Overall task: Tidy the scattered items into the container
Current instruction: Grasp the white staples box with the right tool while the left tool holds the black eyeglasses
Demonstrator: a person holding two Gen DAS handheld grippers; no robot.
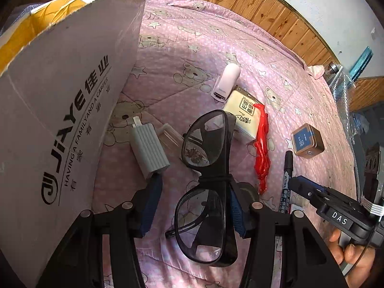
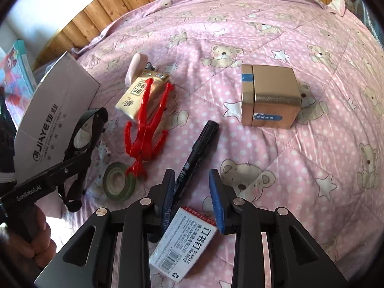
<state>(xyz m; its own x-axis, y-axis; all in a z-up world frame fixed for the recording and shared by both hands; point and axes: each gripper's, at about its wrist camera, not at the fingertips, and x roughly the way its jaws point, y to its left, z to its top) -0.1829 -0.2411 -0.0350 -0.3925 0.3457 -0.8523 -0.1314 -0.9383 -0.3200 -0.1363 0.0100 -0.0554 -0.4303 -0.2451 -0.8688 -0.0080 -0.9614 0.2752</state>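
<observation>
The grey cardboard box [image 1: 60, 120] stands open on the left of the pink bed. My left gripper [image 1: 195, 182] is shut on black safety glasses [image 1: 228, 144] at the bridge, holding them upright with one lens above the other, just right of the box. In the right wrist view the same glasses [image 2: 96, 117] hang in front of the box [image 2: 55, 110]. My right gripper [image 2: 192, 175] is open and low over the bed, with its fingers on either side of a black marker [image 2: 204, 141]. A white staples box [image 2: 187, 237] lies beneath it.
Scattered on the quilt are a grey ribbed block [image 1: 150, 146], a pink capsule-shaped device [image 2: 135, 68], a cream packet [image 2: 139, 93], a red toy figure [image 2: 146, 132], a tape roll [image 2: 117, 182] and a gold tin [image 2: 271, 96]. A wooden wall runs behind the bed.
</observation>
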